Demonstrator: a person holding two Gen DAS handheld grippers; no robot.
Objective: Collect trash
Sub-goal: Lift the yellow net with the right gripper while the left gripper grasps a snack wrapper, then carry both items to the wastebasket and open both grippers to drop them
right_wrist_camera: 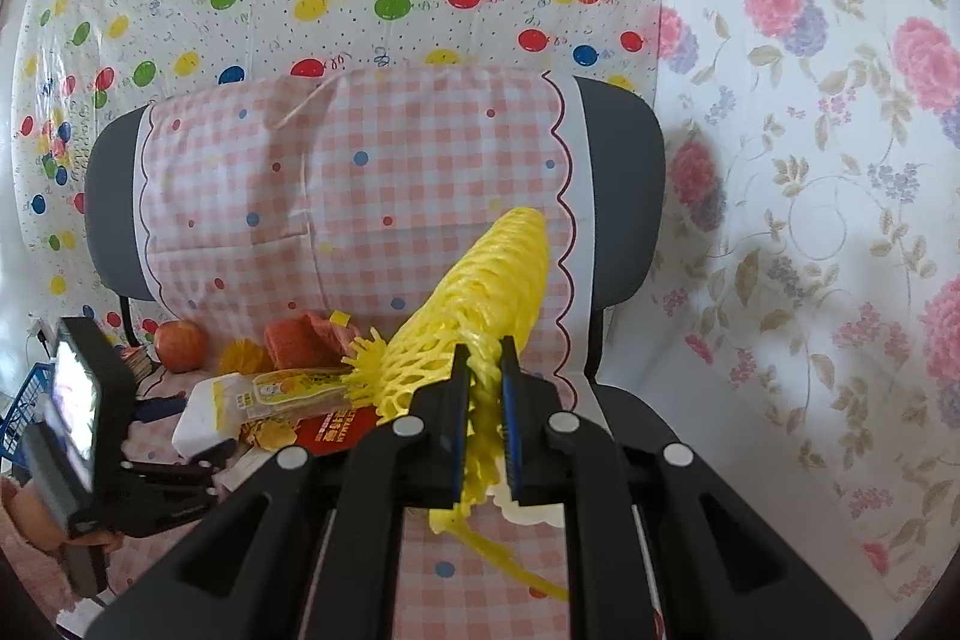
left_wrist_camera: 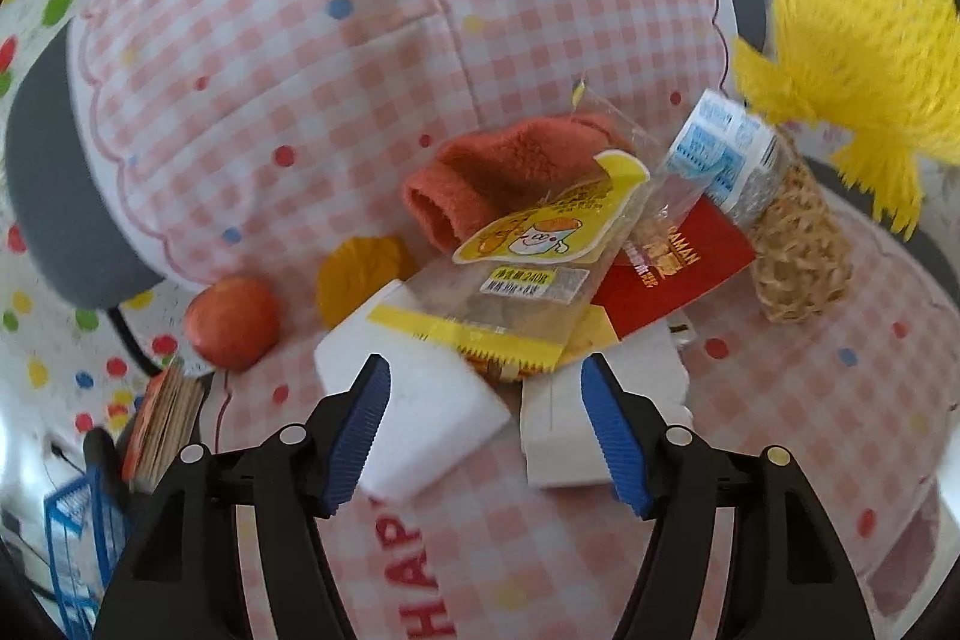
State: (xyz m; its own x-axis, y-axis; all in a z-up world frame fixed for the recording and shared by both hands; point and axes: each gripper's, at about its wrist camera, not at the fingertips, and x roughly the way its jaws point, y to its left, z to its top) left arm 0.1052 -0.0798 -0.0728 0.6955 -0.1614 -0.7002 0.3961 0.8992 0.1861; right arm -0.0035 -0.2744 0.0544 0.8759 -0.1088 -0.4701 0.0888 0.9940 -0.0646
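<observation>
In the left wrist view my left gripper (left_wrist_camera: 486, 370) stands open just above a litter pile on the chair seat. A white foam block (left_wrist_camera: 420, 400) and a white box (left_wrist_camera: 570, 430) lie between its blue pads, apart from them. A clear snack wrapper with yellow print (left_wrist_camera: 528, 280) lies just beyond the fingertips. Behind it are a red packet (left_wrist_camera: 678, 268) and a plastic bottle (left_wrist_camera: 726, 154). My right gripper (right_wrist_camera: 483, 358) is shut on a yellow foam net (right_wrist_camera: 480, 280), held in the air right of the pile. The net shows as a blurred yellow shape (left_wrist_camera: 858, 22) from the left side.
A pink checked cloth (left_wrist_camera: 360, 40) covers the grey chair. On the seat lie an orange-red sock (left_wrist_camera: 510, 178), an apple (left_wrist_camera: 234, 322), a yellow crumpled piece (left_wrist_camera: 360, 274) and a woven sleeve (left_wrist_camera: 798, 244). Books (left_wrist_camera: 162, 424) and a blue basket (left_wrist_camera: 78, 532) are at the left.
</observation>
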